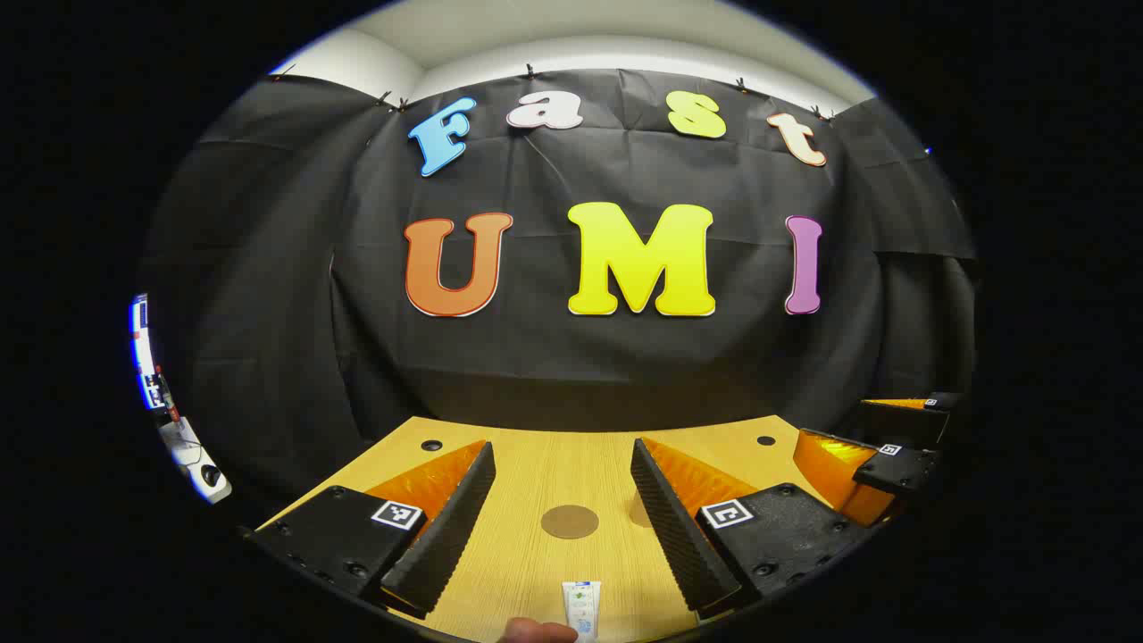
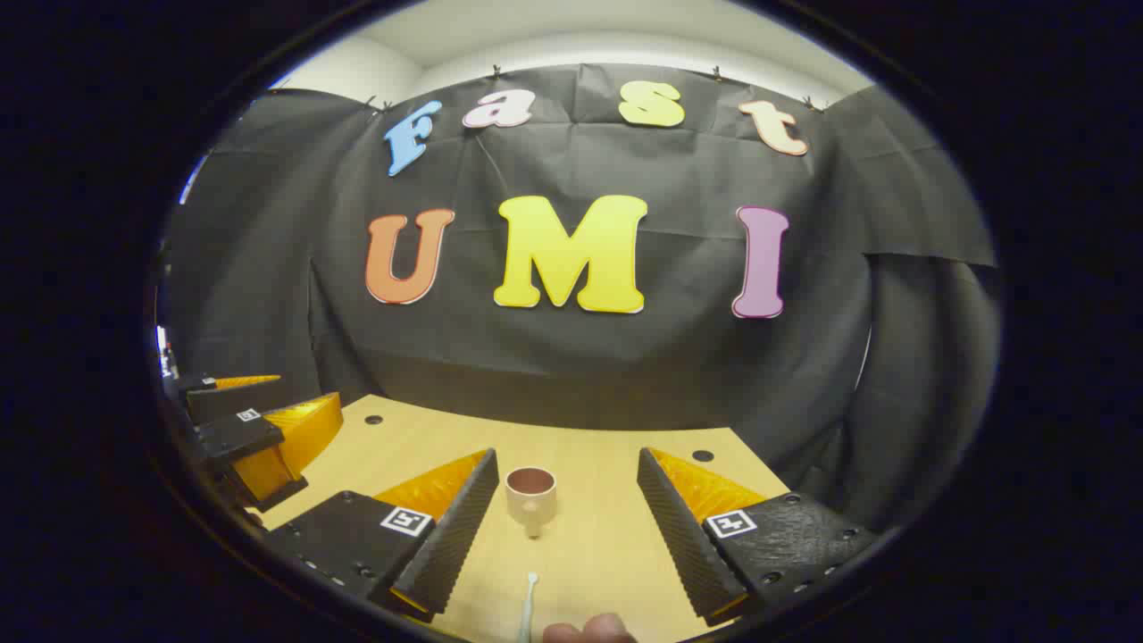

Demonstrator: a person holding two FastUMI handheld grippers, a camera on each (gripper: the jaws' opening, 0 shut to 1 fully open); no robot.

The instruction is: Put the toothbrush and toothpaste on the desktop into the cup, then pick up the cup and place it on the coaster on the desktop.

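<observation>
Showing: 2 grippers above a pale wood-grain surface (image 1: 536, 464).
Left gripper (image 1: 563, 513): ribbed black pads spread apart, holding nothing.
Coaster (image 1: 569, 521): flat brown disc between its fingers.
Toothpaste (image 1: 581, 609): white flattened tube, nearest the camera.
Right gripper (image 2: 567, 527): jaws apart, holding nothing.
Cup (image 2: 530, 493): beige cylinder, upright, handle facing the camera.
Toothbrush (image 2: 528, 607): slim white stick, near the cup.

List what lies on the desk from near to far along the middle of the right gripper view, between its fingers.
A fingertip at the bottom edge → toothbrush, lying lengthwise → cup, upright, its handle facing the camera → bare wooden desktop → the black cloth wall.
</observation>
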